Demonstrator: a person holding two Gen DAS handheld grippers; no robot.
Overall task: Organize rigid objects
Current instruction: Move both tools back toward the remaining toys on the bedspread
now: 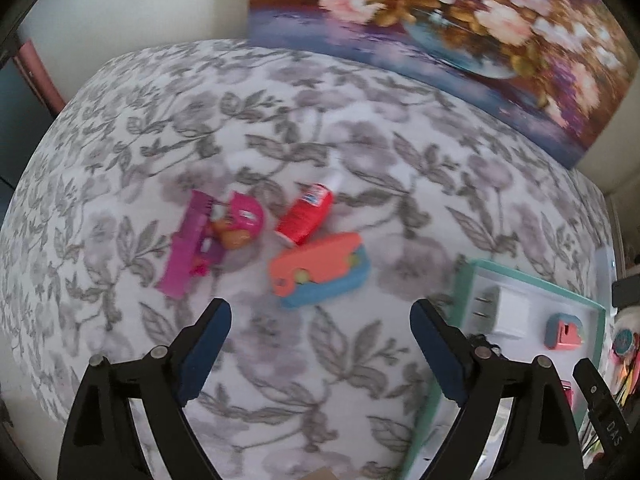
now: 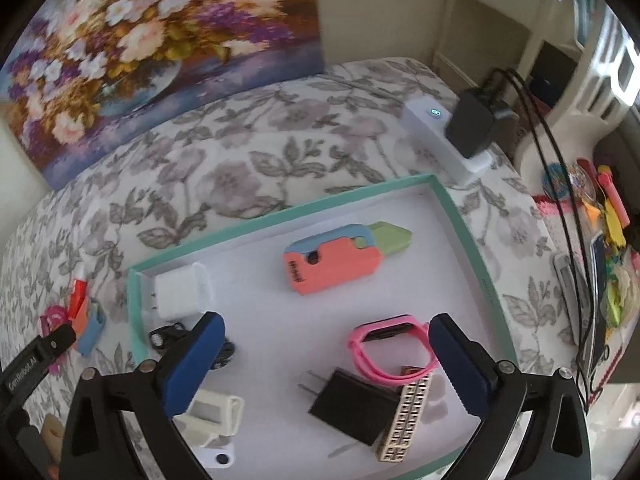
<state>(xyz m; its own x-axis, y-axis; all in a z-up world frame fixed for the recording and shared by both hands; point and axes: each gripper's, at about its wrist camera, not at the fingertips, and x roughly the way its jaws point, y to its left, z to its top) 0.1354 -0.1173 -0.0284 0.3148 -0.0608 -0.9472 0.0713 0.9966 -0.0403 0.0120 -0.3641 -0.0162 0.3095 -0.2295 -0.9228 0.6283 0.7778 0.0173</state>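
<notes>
A: How does the left gripper (image 1: 320, 316) stand?
B: Its blue-padded fingers are spread wide with nothing between them, pointing steeply down at the counter (image 1: 360, 128) covered in a grey-and-white floral cloth

A: What lies beyond it?
B: An orange and blue plastic toy cutter (image 1: 318, 270) just past the fingertips, a small red tube with a white cap (image 1: 308, 214) touching its far edge, and to the left a magenta plastic comb (image 1: 190, 240) beside a pink toy piece (image 1: 246, 216); that view is blurred, so finer detail is lost

A: And the right gripper (image 2: 326, 340)?
B: Also spread wide and holding nothing, above the shallow white tray with a teal rim (image 2: 280, 210)

A: What sits in the tray?
B: A second orange and blue cutter with a green blade (image 2: 336, 264) near the middle, a white plug adapter (image 2: 180, 290) in the near left corner, a pink wristband watch (image 2: 384, 350) just inside the right finger, and a black plug adapter (image 2: 352, 406) touching a cream block with a black grid pattern (image 2: 406, 420)

A: Anything outside?
B: A white power strip with a black charger plugged in (image 2: 448, 140) beyond the tray's far corner, and a flower painting (image 2: 160, 40) standing at the back
</notes>
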